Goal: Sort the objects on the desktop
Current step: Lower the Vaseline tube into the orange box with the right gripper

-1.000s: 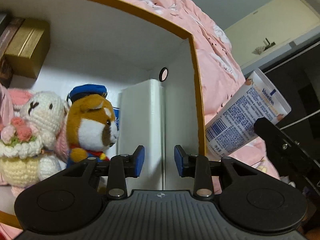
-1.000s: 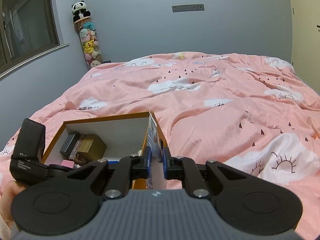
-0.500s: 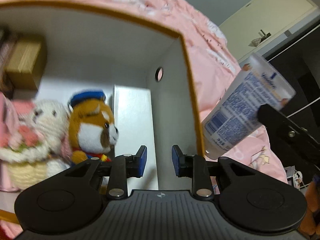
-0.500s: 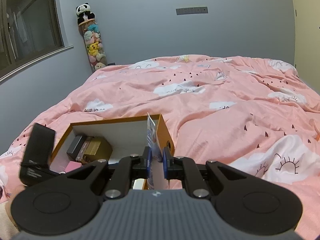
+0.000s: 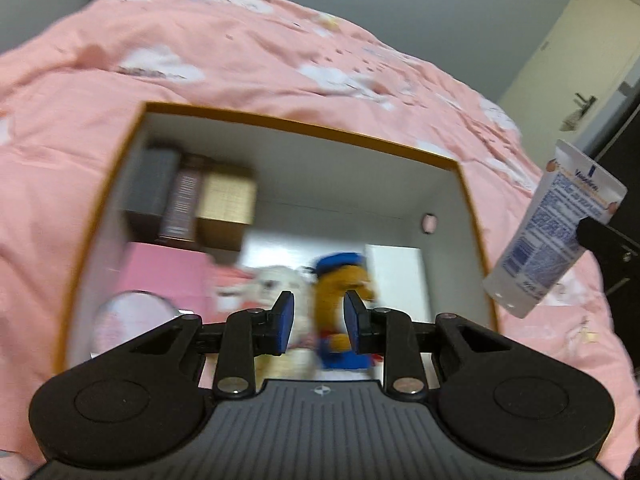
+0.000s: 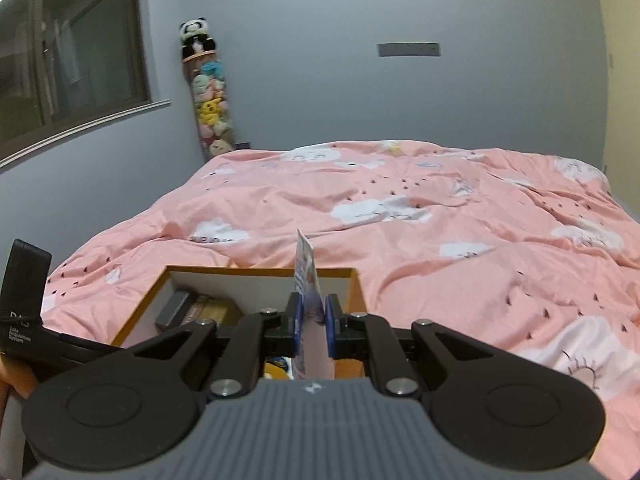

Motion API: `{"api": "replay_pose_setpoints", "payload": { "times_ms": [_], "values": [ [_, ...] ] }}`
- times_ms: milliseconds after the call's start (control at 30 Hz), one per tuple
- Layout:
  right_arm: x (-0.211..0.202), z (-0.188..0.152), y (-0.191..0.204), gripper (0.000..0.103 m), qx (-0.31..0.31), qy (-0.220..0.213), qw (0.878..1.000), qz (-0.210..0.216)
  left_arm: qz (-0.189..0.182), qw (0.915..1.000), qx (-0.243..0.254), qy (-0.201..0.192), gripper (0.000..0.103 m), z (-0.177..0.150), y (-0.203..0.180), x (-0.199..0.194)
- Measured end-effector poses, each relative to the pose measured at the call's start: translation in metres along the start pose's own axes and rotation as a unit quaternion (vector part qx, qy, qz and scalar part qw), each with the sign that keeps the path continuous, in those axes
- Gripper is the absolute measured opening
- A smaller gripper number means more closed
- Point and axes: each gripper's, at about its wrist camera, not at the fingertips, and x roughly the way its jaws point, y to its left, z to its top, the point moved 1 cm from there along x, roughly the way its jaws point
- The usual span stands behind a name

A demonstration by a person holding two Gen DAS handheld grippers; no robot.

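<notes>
**Over the storage box, a lotion tube hangs in mid-air**

Between the blue pads of the right gripper (image 6: 311, 330), a lotion tube (image 5: 554, 229) sits clamped near its crimped end, cap end hanging down, outside the right wall of the orange-rimmed box (image 5: 468, 196). The left gripper (image 5: 317, 322) hovers above the box with its jaws apart and nothing between them.

The tube could slip, in my judgement, since the pads pinch only its thin flat end. Let go from where it hangs, it would likely land on the pink duvet (image 5: 240, 52) and not inside.

Free room inside is scarce. A tall white carton (image 5: 394, 276) stands against the right wall, beside a brown plush in a blue cap (image 5: 344, 280) and a white plush (image 5: 276, 284). Dark and gold packages (image 5: 192, 204) fill the far left corner, above a pink case (image 5: 168, 272). The left-wrist view is blurred.
</notes>
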Motion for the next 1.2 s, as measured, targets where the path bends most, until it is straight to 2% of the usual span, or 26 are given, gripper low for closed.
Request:
{"api": "replay_pose_setpoints", "payload": {
  "times_ms": [100,333,500,667,900,1067,1200],
  "values": [
    [0.013,0.002,0.009,0.012,-0.003,0.016,1.000,0.024,0.026,0.9996,-0.002,-0.011,0.030,0.000,0.013,-0.010],
    [0.062,0.003,0.039,0.012,-0.018,0.059,0.995,0.079,0.059,0.9979,0.004,-0.026,0.030,0.004,0.037,-0.022],
    [0.098,-0.001,0.065,0.012,-0.063,0.072,0.988,0.120,0.073,0.9969,0.007,-0.028,0.030,0.006,0.049,-0.019],
    [0.129,-0.004,0.083,0.012,-0.121,0.078,0.977,0.156,0.066,0.9975,0.002,-0.025,0.030,0.007,0.059,-0.015],
    [0.160,-0.008,0.107,0.012,-0.214,0.083,0.954,0.192,0.062,0.9979,-0.012,-0.014,0.030,0.007,0.072,-0.007],
    [0.182,-0.015,0.119,0.012,-0.251,0.090,0.942,0.203,0.059,0.9981,-0.019,-0.007,0.030,0.005,0.078,-0.002],
    [0.191,-0.019,0.123,0.012,-0.260,0.097,0.937,0.211,0.053,0.9984,-0.020,-0.003,0.030,0.004,0.079,0.000]
  ]
}}
